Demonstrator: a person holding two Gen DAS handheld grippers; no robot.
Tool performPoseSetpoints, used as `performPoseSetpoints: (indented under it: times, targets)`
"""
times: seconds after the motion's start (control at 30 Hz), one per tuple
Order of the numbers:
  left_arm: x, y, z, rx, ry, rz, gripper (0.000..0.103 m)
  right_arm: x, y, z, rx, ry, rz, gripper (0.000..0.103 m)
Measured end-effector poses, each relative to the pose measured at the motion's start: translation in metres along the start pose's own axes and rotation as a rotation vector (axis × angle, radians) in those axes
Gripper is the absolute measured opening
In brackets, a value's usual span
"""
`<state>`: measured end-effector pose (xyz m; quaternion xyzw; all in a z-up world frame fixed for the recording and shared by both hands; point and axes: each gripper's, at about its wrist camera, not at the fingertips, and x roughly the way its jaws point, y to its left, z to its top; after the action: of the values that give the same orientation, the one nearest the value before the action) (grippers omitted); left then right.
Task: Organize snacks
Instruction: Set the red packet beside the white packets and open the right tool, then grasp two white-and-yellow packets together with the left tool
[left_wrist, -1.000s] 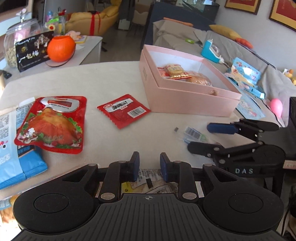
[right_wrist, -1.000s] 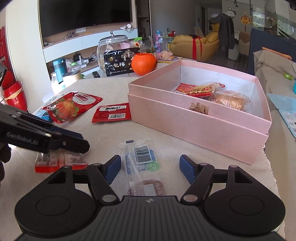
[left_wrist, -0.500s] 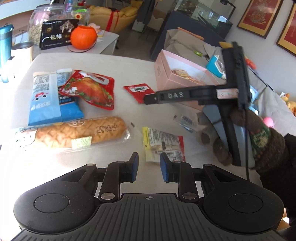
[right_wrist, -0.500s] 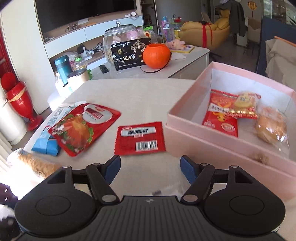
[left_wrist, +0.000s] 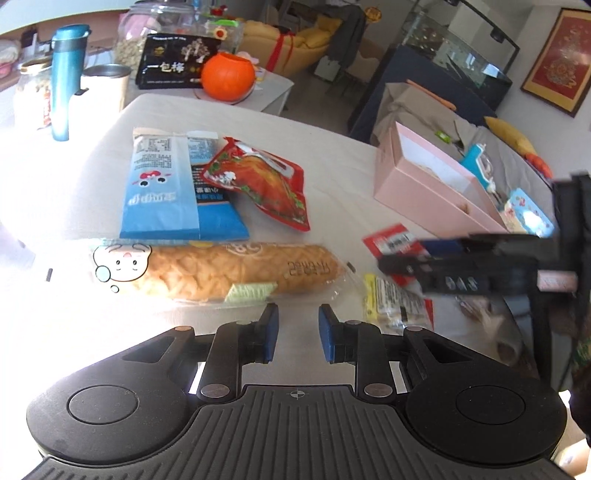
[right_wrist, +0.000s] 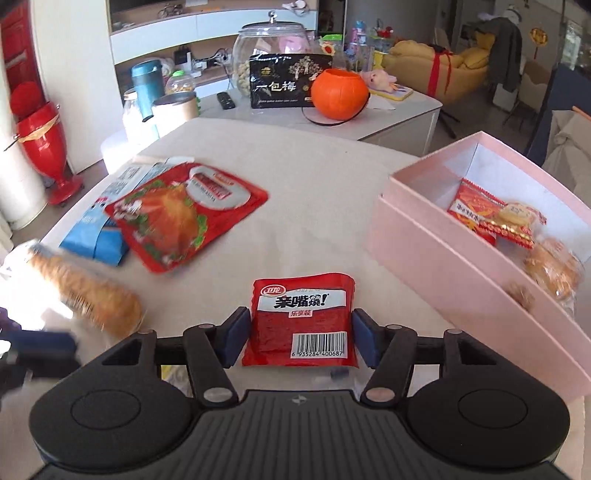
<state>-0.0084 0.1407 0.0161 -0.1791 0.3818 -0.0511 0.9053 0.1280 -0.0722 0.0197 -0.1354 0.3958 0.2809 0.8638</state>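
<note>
A small red packet (right_wrist: 301, 321) with a barcode lies flat on the table between the fingers of my right gripper (right_wrist: 300, 339). Its jaws are closing, the pads right at the packet's side edges, and the packet is not deformed. To the right stands the open pink box (right_wrist: 443, 266), holding a red-orange snack packet (right_wrist: 480, 214) and a wrapped round bread (right_wrist: 554, 269). My left gripper (left_wrist: 297, 332) is shut and empty, just short of a long wrapped bread (left_wrist: 221, 273). From the left wrist, the right gripper (left_wrist: 406, 254) hangs over the red packet (left_wrist: 391, 240).
A red chicken pouch (left_wrist: 262, 184) overlaps a blue bag (left_wrist: 166, 195) beyond the bread. A yellow-and-red packet (left_wrist: 395, 299) lies right of the left gripper. Behind the table are an orange pumpkin bucket (right_wrist: 340, 94), a black box (right_wrist: 284, 85), a glass jar (right_wrist: 269, 44) and a teal flask (left_wrist: 68, 74).
My right gripper moved left from the clear sachet to straddle the red packet, and its jaws narrowed. My left gripper drew back and swung left, bringing the long bread in front of it.
</note>
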Motion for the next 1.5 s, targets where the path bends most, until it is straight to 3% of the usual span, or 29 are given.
performPoseSetpoints:
  times: [0.13, 0.33, 0.43, 0.57, 0.8, 0.9, 1.03, 1.13, 1.2, 1.33, 1.5]
  targets:
    - [0.006, -0.008, 0.008, 0.004, -0.019, 0.031, 0.028, -0.026, -0.007, -0.028, -0.031, 0.009, -0.001, 0.068]
    - [-0.008, -0.033, -0.004, 0.057, 0.076, -0.089, 0.028, -0.056, -0.013, -0.057, -0.141, -0.005, -0.054, 0.070]
    - [-0.011, -0.050, -0.014, 0.090, 0.098, -0.100, 0.028, -0.062, -0.017, -0.066, -0.107, -0.005, -0.059, 0.073]
    - [0.003, -0.072, -0.016, 0.146, 0.113, -0.051, 0.028, -0.066, -0.015, -0.076, -0.083, -0.036, -0.087, 0.074]
    - [0.034, -0.104, -0.011, 0.333, 0.091, 0.075, 0.028, -0.073, -0.018, -0.096, -0.014, -0.104, -0.107, 0.079]
    - [0.041, -0.105, -0.007, 0.357, 0.084, 0.097, 0.030, -0.074, -0.028, -0.104, 0.092, -0.119, -0.075, 0.080]
    - [0.042, -0.100, -0.002, 0.398, 0.056, 0.179, 0.032, -0.074, -0.028, -0.107, 0.096, -0.131, -0.067, 0.080]
    - [0.040, -0.083, 0.006, 0.352, 0.036, 0.216, 0.031, -0.075, -0.029, -0.107, 0.092, -0.134, -0.063, 0.080]
    - [0.035, -0.072, 0.011, 0.277, 0.030, 0.186, 0.030, -0.074, -0.029, -0.108, 0.095, -0.138, -0.061, 0.081]
    - [0.030, -0.054, 0.019, 0.018, 0.072, -0.052, 0.030, -0.073, -0.027, -0.108, 0.099, -0.142, -0.061, 0.082]
    - [0.025, -0.073, 0.013, 0.042, 0.073, -0.096, 0.030, -0.075, -0.026, -0.110, 0.104, -0.144, -0.061, 0.082]
